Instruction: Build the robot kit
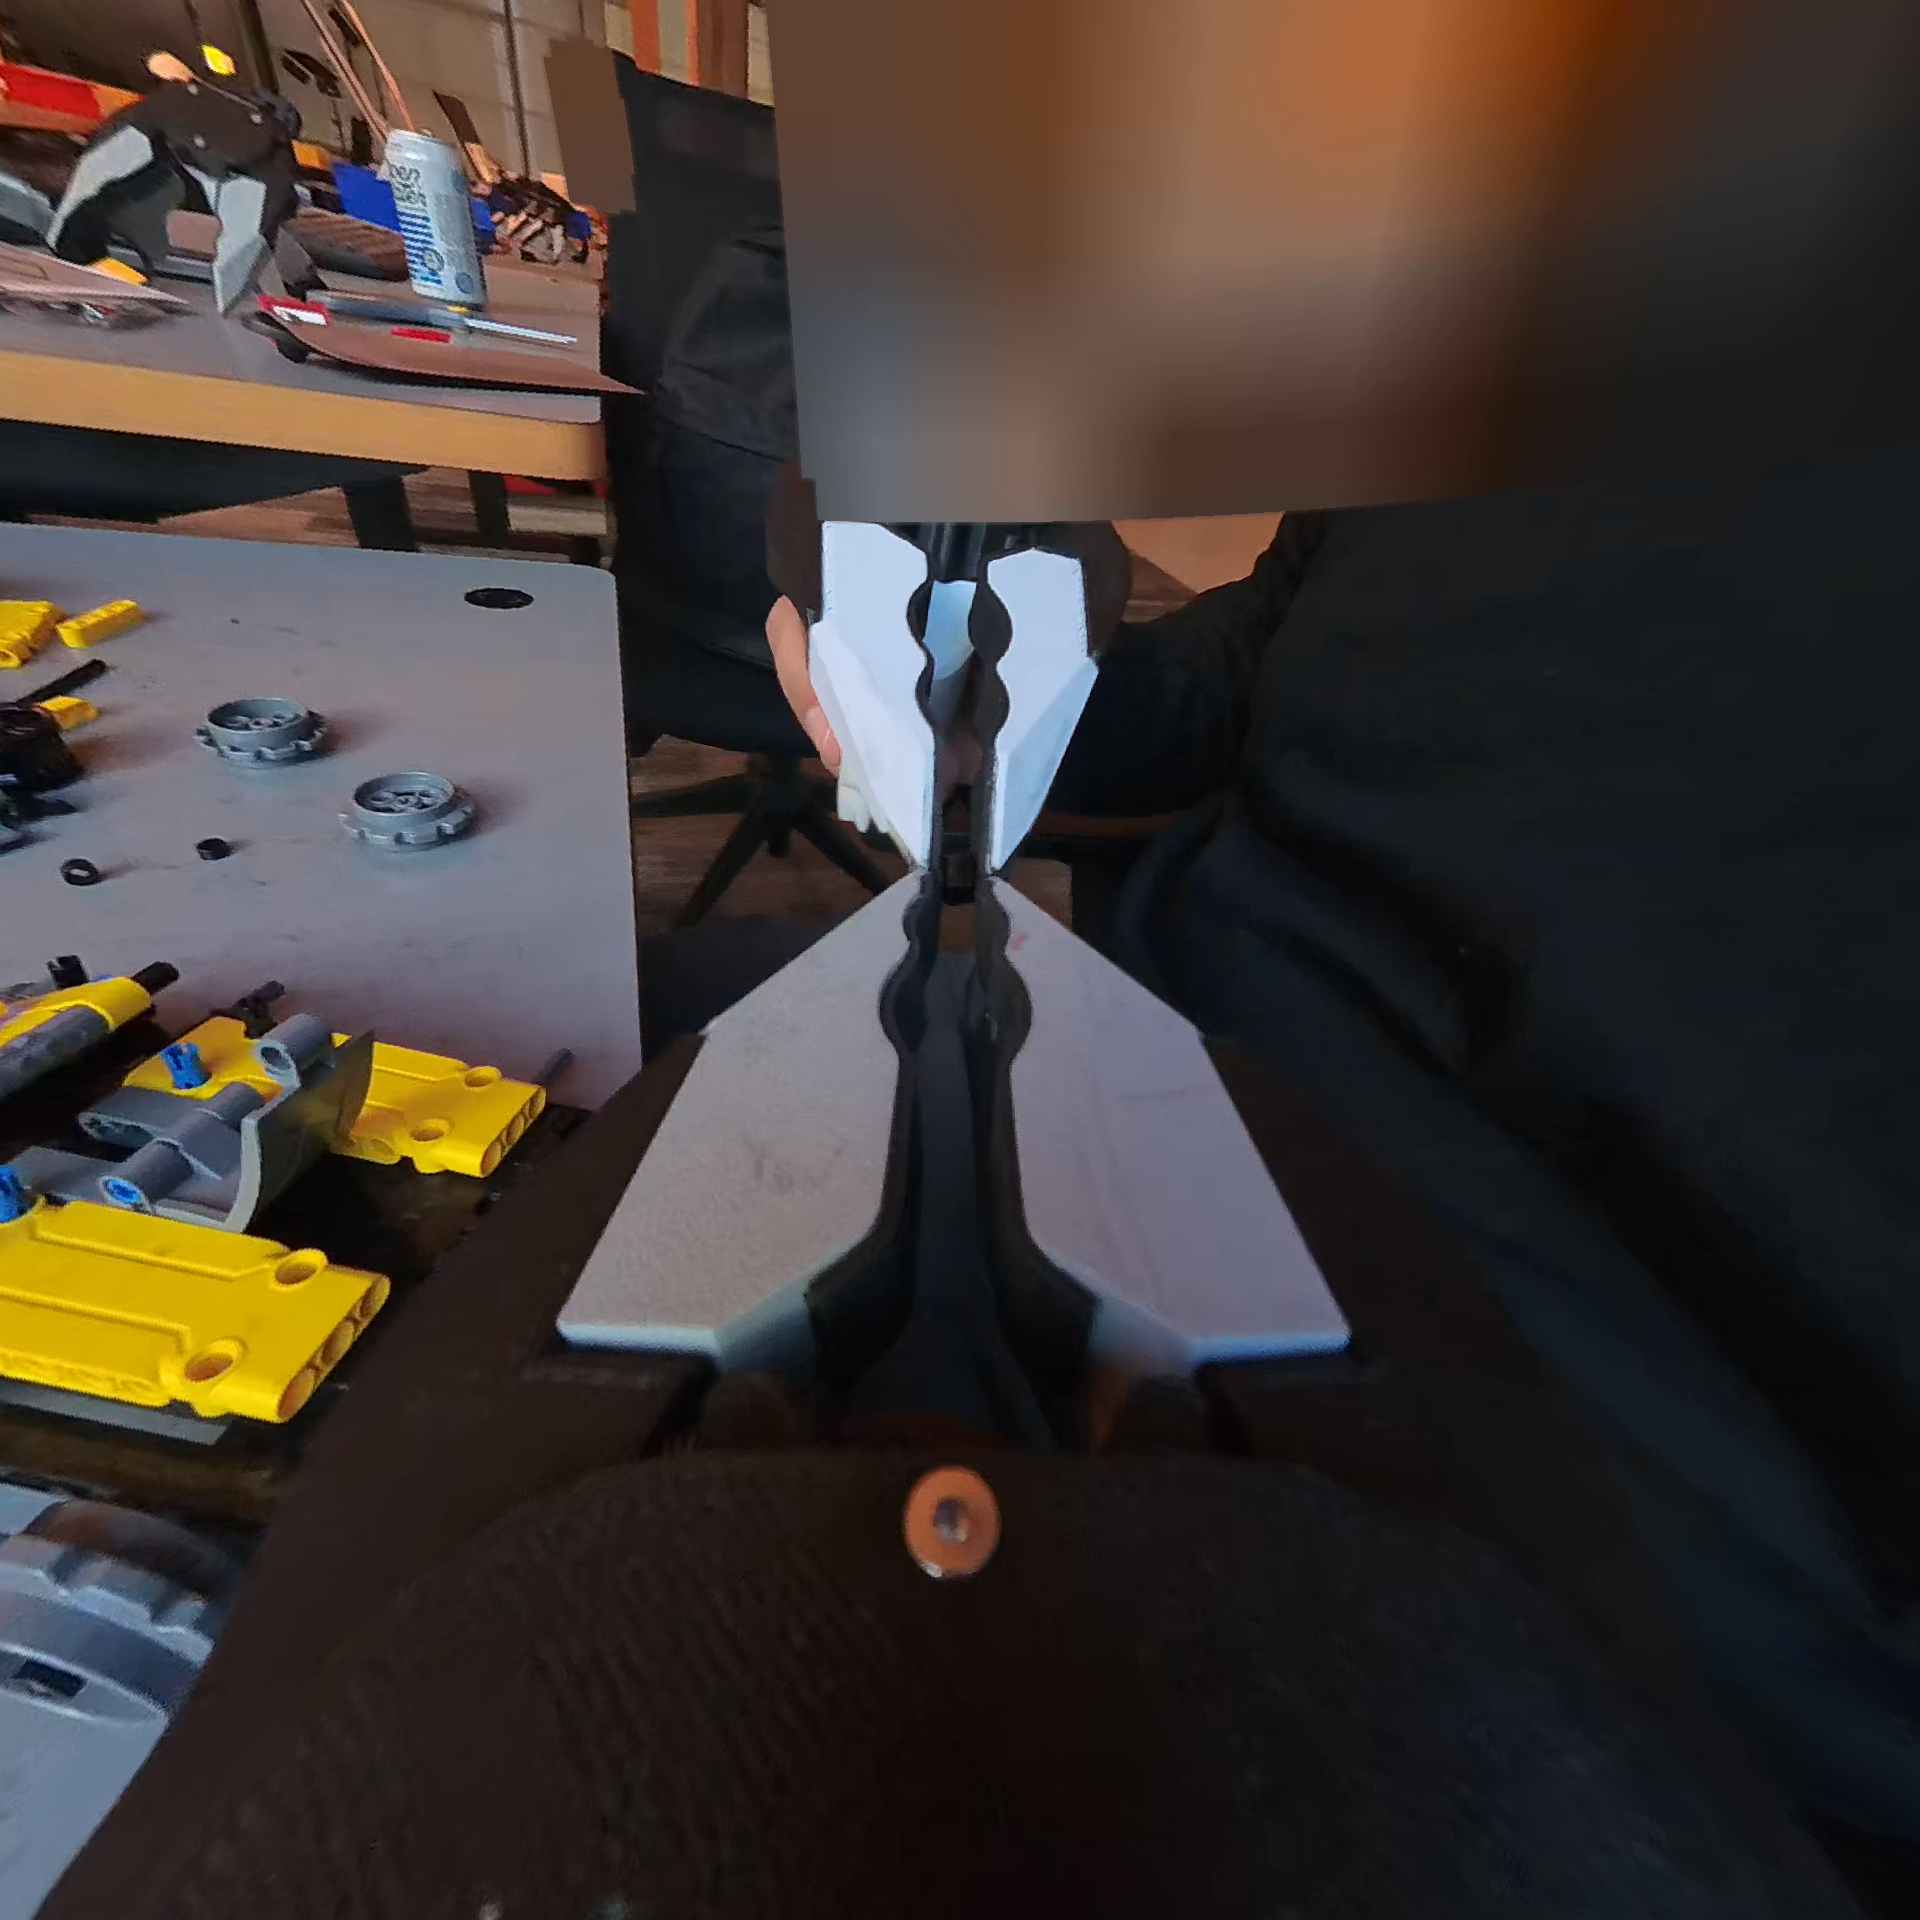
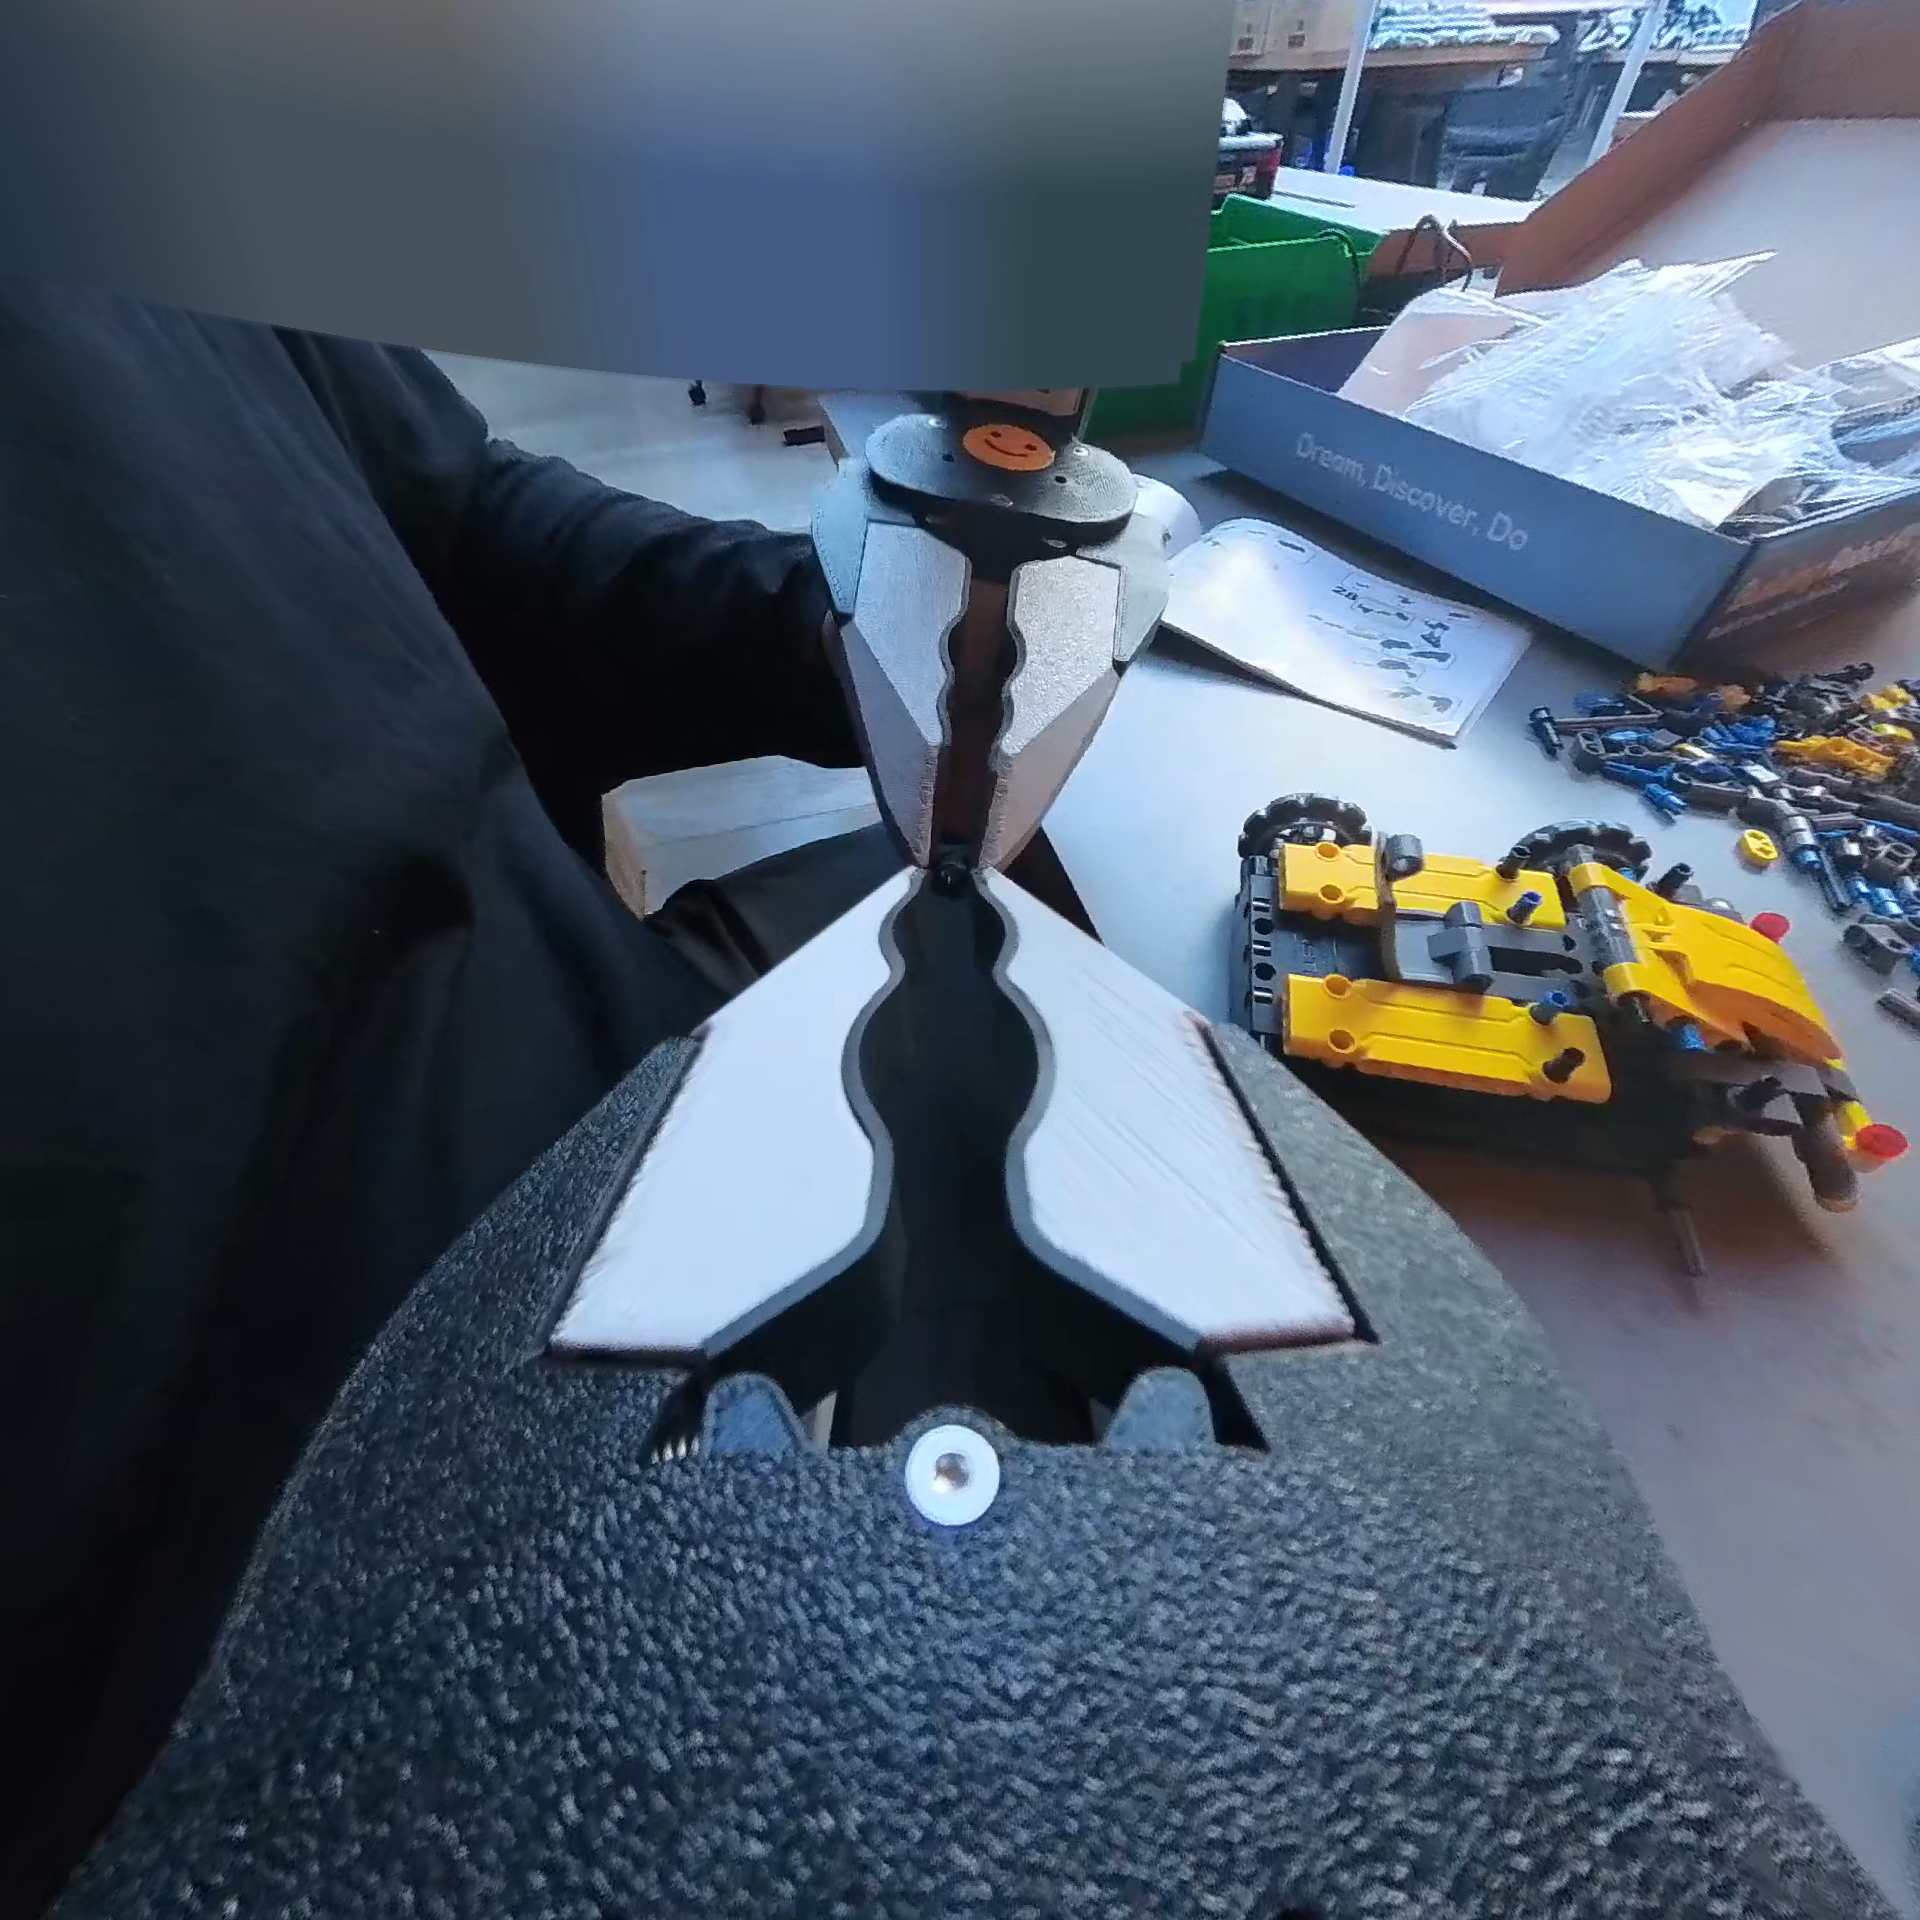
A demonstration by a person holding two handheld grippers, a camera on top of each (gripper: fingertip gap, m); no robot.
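Black peg point(image 2: 951, 871) pinched between both tongs point(image 1: 958, 883) (tips meeting, nearly closed).

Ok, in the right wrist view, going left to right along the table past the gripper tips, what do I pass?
Left gripper tip to tip with the right gripper, a small black part between them → open instruction booklet → yellow and black brick-built vehicle → pile of small loose parts.

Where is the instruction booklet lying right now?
In the right wrist view, the open booklet lies on the table, right of the left gripper, in front of the blue box.
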